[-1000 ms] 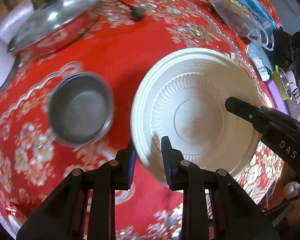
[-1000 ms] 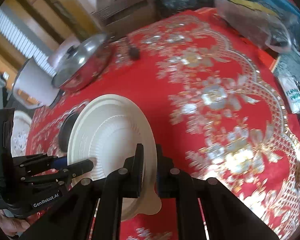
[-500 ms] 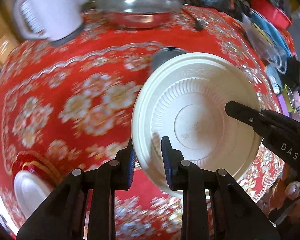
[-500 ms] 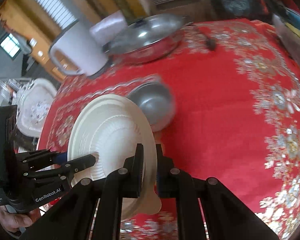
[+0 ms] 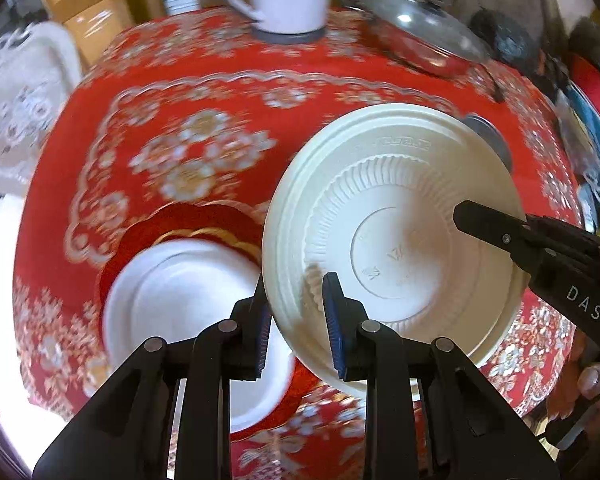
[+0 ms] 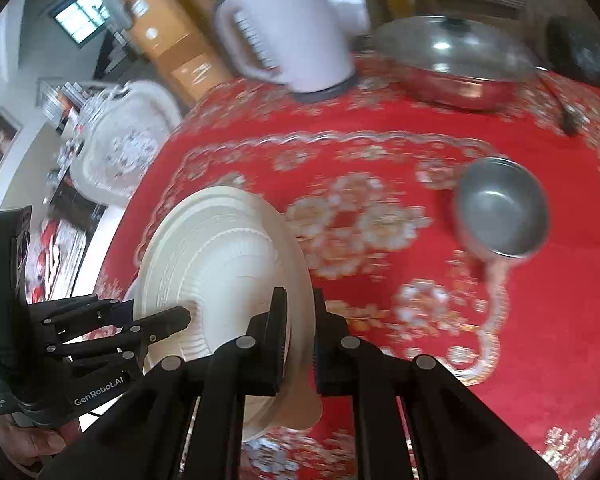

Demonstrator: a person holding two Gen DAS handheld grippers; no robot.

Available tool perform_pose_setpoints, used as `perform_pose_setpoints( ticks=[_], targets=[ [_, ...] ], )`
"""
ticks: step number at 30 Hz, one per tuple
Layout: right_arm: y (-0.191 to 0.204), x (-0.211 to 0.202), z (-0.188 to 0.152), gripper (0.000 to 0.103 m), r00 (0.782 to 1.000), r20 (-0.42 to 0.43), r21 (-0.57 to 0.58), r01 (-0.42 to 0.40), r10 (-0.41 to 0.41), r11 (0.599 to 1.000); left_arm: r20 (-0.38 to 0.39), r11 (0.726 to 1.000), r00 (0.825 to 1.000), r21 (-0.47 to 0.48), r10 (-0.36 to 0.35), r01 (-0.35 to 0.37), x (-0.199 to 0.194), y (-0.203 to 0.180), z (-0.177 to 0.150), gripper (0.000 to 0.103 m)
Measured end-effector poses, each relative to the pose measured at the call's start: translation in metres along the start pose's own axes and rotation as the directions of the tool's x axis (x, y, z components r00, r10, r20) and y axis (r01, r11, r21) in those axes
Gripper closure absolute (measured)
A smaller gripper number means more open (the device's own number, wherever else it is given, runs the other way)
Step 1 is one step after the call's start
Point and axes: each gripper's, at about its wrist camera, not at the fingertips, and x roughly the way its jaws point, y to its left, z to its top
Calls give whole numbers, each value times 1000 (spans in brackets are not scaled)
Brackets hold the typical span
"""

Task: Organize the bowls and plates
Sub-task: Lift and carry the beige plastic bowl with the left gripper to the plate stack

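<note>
I hold a white ribbed plastic bowl point(image 5: 396, 240) in the air with both grippers. My left gripper point(image 5: 296, 320) is shut on its near rim; my right gripper point(image 6: 300, 320) is shut on the opposite rim and shows at the right of the left wrist view point(image 5: 500, 232). The bowl also shows in the right wrist view point(image 6: 220, 260). Below and left of it, a white plate point(image 5: 180, 304) lies on a red gold-edged plate point(image 5: 188, 224). A small steel bowl point(image 6: 500, 208) stands on the red cloth to the right.
A round table with a red flowered cloth point(image 5: 180, 120). At the back stand a white kettle point(image 6: 284, 32) and a lidded steel pan point(image 6: 452, 64). A white chair point(image 5: 16, 100) is past the left edge. Bags and clutter point(image 5: 588, 128) lie at the right.
Both grippers have carried the white bowl leftward across the table. The steel bowl has passed to the right, and the stacked white and red plates have come into view under the bowl.
</note>
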Motion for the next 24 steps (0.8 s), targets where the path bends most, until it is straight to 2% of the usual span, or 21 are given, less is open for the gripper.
perform_pose_setpoints(
  ticks=[13,24],
  targets=[
    [77,43,3,92,996,-81,-131,-43,33,990,-11,990,999,-133,47,-48,-7,75,-33,79],
    [119,72,-7,90,990,-139,-218,-60,30,974,-55,978,996,-193,75,-84,0,113,-57,79]
  ],
)
